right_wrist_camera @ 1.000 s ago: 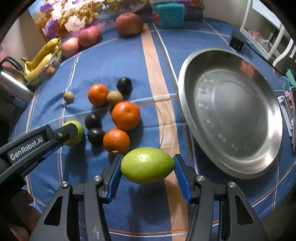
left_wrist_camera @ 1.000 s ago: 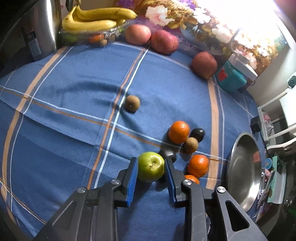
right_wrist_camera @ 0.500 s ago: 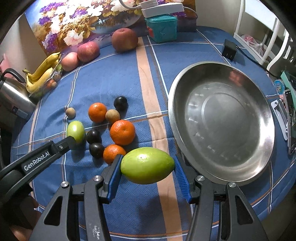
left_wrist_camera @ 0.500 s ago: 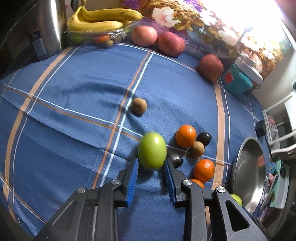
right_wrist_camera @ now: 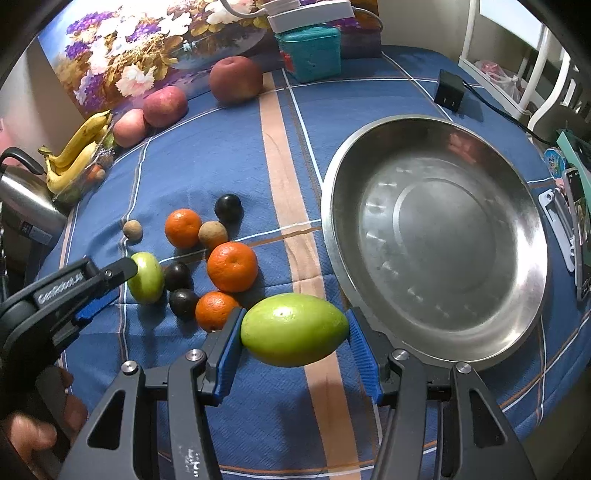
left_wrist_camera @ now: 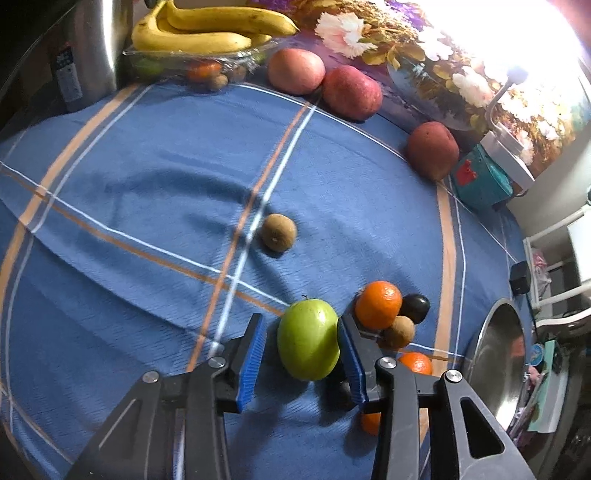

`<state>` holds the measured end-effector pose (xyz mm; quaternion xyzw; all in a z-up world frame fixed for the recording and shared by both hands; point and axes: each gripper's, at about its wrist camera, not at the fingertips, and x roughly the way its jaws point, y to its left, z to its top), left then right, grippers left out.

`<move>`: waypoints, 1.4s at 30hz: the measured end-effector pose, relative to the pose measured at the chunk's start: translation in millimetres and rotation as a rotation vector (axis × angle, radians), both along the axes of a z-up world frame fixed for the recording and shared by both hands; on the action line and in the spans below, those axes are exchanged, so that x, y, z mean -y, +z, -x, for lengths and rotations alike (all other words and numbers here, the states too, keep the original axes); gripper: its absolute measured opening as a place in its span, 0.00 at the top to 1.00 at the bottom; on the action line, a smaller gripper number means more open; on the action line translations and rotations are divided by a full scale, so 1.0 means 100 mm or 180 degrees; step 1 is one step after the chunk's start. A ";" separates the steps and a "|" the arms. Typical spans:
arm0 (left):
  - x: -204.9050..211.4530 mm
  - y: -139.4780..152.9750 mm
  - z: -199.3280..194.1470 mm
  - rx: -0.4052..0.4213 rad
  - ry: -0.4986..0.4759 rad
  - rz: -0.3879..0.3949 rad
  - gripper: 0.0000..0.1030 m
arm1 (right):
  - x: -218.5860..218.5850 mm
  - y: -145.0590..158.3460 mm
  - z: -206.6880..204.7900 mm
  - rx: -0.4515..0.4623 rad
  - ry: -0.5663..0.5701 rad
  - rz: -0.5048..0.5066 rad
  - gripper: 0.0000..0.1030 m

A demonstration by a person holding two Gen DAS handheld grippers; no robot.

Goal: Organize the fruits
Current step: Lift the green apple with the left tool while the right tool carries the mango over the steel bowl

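A: Left claw [left_wrist_camera: 301, 354]: jaws have just been opening and now stand part open around the apple [left_wrist_camera: 308, 339], one pad touching it, the other clear. The apple lies on the surface beside the oranges [left_wrist_camera: 378, 304]. Square up before closing.

B: Right claw [right_wrist_camera: 293, 345]: clamped on the mango [right_wrist_camera: 294, 329], near the pan [right_wrist_camera: 436, 242] rim. Judged next: lower into the pan.

Each camera sits on its own gripper, looking steeply down along the fingers, close above the blue tablecloth [left_wrist_camera: 155, 177]. The left view faces the bananas [left_wrist_camera: 207, 31] ahead; the right faces the steel pan [right_wrist_camera: 436, 240]. Both share the orange cluster [right_wrist_camera: 232, 266].
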<state>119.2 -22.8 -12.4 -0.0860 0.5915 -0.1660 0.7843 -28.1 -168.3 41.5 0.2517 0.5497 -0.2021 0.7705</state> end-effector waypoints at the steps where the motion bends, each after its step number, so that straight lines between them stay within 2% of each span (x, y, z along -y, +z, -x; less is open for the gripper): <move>1: 0.02 -0.01 0.00 -0.0002 -0.0005 0.0006 0.58 | 0.00 0.00 0.00 -0.0002 -0.0001 -0.0001 0.45; 8: 0.11 -0.19 -0.02 -0.0129 -0.0025 -0.0016 0.59 | 0.04 -0.01 0.00 -0.0007 -0.0034 -0.0009 0.45; 14: 0.03 -0.16 0.01 -0.0131 0.0041 0.0014 0.59 | 0.06 -0.01 0.01 -0.0002 -0.0057 -0.0021 0.45; 19: -0.07 -0.06 0.04 -0.0072 0.0105 0.0020 0.59 | 0.08 -0.01 0.01 0.0014 -0.0073 -0.0049 0.45; 25: -0.08 0.20 0.15 0.0126 0.0060 0.0033 0.59 | 0.14 0.03 0.02 0.0080 -0.0133 -0.0057 0.45; 30: 0.10 0.40 0.31 0.0246 -0.0116 0.0029 0.59 | 0.30 0.13 0.08 0.0126 -0.0285 0.0085 0.45; 35: 0.39 0.52 0.51 0.0338 -0.0425 0.0017 0.59 | 0.54 0.14 0.19 0.0066 -0.0521 0.0225 0.45; 42: 0.96 0.54 0.72 0.0364 -0.0882 -0.0056 0.59 | 0.89 0.11 0.37 -0.0061 -0.0850 0.0376 0.45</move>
